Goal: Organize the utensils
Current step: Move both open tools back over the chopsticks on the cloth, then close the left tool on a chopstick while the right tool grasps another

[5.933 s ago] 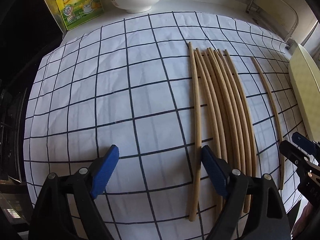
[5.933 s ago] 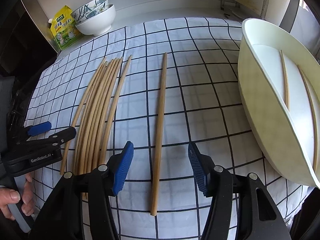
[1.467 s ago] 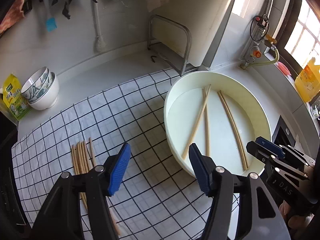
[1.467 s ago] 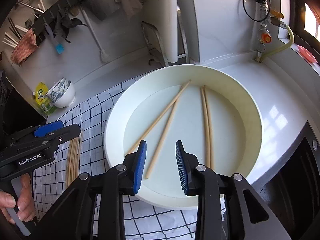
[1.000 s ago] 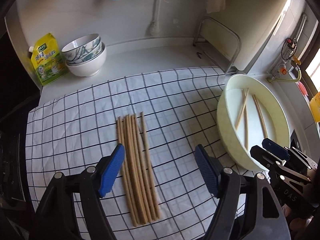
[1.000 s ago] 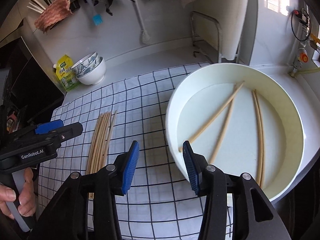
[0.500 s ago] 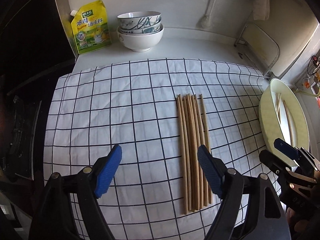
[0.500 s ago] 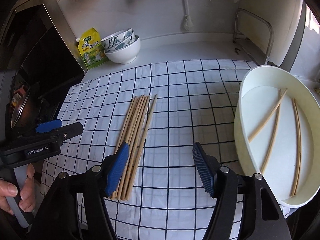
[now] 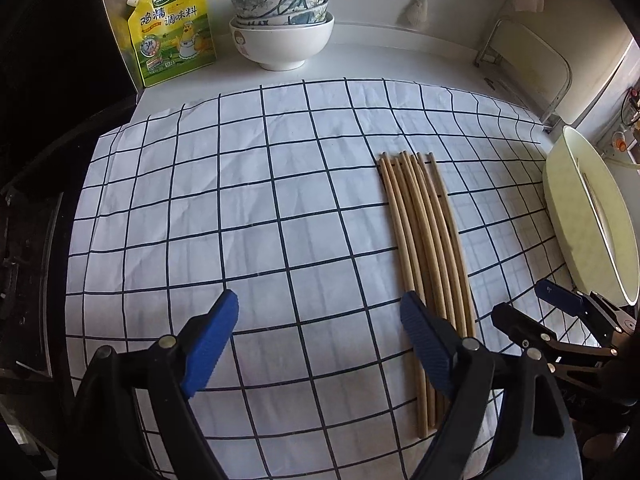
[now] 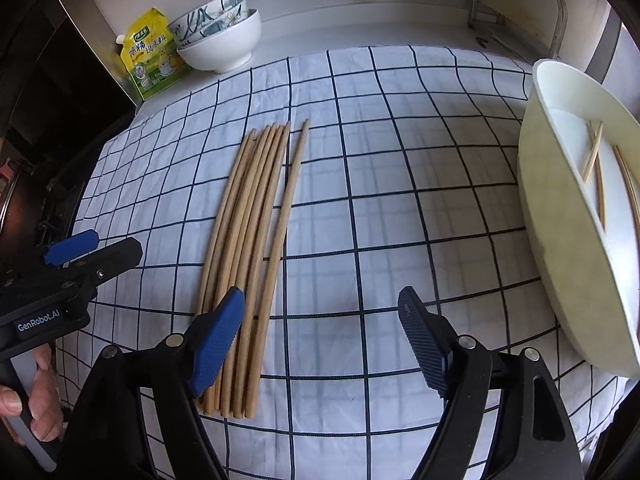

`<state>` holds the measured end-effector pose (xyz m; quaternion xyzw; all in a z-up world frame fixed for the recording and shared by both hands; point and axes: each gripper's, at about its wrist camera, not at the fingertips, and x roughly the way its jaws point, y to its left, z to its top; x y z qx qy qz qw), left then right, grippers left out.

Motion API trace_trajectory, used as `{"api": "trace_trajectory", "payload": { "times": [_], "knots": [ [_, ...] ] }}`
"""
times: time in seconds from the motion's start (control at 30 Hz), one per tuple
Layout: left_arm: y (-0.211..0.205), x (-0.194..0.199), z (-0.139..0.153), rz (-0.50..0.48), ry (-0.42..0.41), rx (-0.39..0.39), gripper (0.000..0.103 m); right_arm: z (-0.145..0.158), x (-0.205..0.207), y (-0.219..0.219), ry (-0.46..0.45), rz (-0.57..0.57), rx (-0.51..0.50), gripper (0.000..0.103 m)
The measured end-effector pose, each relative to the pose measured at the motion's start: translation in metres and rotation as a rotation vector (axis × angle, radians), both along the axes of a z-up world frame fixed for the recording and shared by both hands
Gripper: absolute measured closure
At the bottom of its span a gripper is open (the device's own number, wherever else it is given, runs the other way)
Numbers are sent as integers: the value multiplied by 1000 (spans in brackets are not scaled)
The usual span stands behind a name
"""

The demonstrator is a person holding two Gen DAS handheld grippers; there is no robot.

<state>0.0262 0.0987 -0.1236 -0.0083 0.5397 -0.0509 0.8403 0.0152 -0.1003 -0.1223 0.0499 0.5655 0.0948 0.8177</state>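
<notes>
My left gripper and right gripper hung over the checked cloth, jaws opening with nothing between them. The chopsticks lay bundled mid-cloth; more lay in the basin at the cloth's right edge.

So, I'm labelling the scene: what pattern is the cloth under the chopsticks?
White cloth with a dark grid of squares; clearest in the left wrist view.

Bare cloth between chopsticks and bowls.
</notes>
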Motion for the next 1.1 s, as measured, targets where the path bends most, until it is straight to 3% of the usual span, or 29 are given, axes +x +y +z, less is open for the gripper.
{"api": "trace_trajectory", "payload": {
  "times": [0.63, 1.1],
  "knots": [
    [-1, -3, -17, -30, 29, -42, 20, -20, 0, 18, 1, 2, -166, 27],
    [-25, 3, -31, -76, 24, -9, 18, -17, -5, -16, 8, -73, -149, 27]
  ]
}}
